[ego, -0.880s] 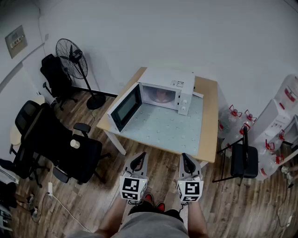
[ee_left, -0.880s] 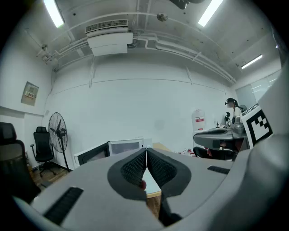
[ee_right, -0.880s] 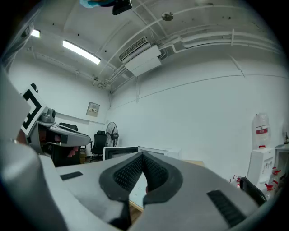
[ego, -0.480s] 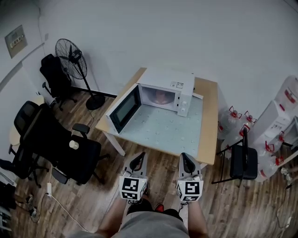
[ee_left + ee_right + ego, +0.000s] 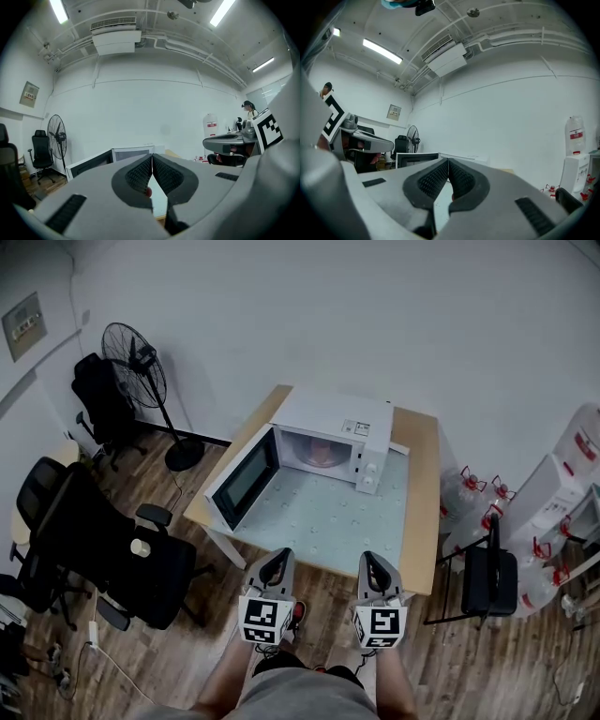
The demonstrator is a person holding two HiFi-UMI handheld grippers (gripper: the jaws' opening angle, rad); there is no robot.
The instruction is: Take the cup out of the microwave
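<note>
A white microwave (image 5: 333,432) stands at the back of the table with its door (image 5: 242,479) swung open to the left. Inside its cavity a reddish cup (image 5: 321,454) shows dimly. In the head view my left gripper (image 5: 275,565) and right gripper (image 5: 376,566) hang side by side in front of the table's near edge, well short of the microwave. Both are shut with nothing between the jaws. In the left gripper view the microwave (image 5: 133,153) peeks over the closed jaws, and a red speck of the cup (image 5: 148,191) shows through them.
The table (image 5: 419,512) has a pale mat (image 5: 328,507) in front of the microwave. Black office chairs (image 5: 112,549) and a standing fan (image 5: 139,362) stand to the left. At the right are a black chair (image 5: 491,568) and water jugs (image 5: 469,486).
The view has shifted forward a little, so the table and microwave sit slightly lower and nearer. Both grippers keep their places side by side and stay shut.
</note>
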